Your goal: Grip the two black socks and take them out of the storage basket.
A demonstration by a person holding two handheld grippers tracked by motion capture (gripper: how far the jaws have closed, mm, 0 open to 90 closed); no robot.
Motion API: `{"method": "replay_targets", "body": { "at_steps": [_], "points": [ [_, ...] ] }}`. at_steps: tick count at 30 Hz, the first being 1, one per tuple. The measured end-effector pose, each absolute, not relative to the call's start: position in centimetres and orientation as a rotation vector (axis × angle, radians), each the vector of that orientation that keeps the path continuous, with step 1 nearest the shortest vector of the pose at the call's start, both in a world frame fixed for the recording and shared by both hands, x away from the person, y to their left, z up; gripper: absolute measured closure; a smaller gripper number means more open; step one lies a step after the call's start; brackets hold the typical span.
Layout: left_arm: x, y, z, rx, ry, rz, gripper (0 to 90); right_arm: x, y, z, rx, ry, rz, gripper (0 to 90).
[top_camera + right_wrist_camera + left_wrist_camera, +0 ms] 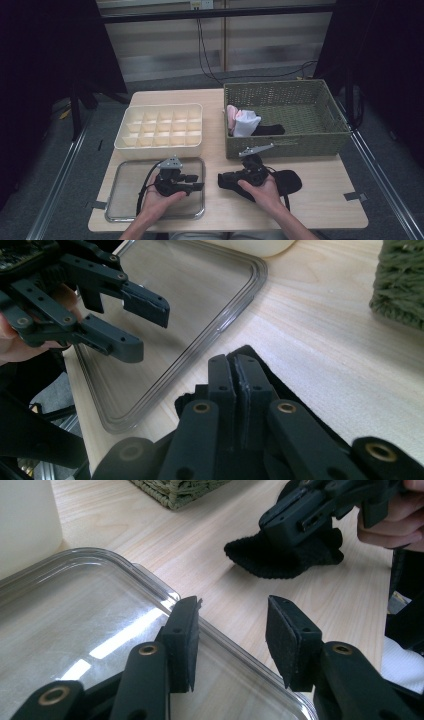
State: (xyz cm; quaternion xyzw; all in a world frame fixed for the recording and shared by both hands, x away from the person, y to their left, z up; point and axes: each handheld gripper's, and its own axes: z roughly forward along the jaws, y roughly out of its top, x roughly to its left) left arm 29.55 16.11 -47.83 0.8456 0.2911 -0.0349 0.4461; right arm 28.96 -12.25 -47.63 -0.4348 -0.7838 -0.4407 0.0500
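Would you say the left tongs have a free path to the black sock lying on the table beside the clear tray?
Probably yes: the left tongs stand open over the clear tray, with bare table between them and the black sock. The right tongs already pinch it, though.

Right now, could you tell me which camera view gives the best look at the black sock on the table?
The high view: the black sock lies stretched on the table under the right gripper. The left gripper view shows one knitted end in the jaws; the right gripper view shows dark fabric beside its closed jaws.
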Motion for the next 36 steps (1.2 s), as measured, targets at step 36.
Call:
{"method": "replay_targets", "body": {
  "at_steps": [36],
  "points": [
    [29.5,15.0,-47.8,2.070,0.714,-0.135,60.2,27.3,-18.0,-43.5,-1.370,-2.290,-1.556,85.8]
  ]
}}
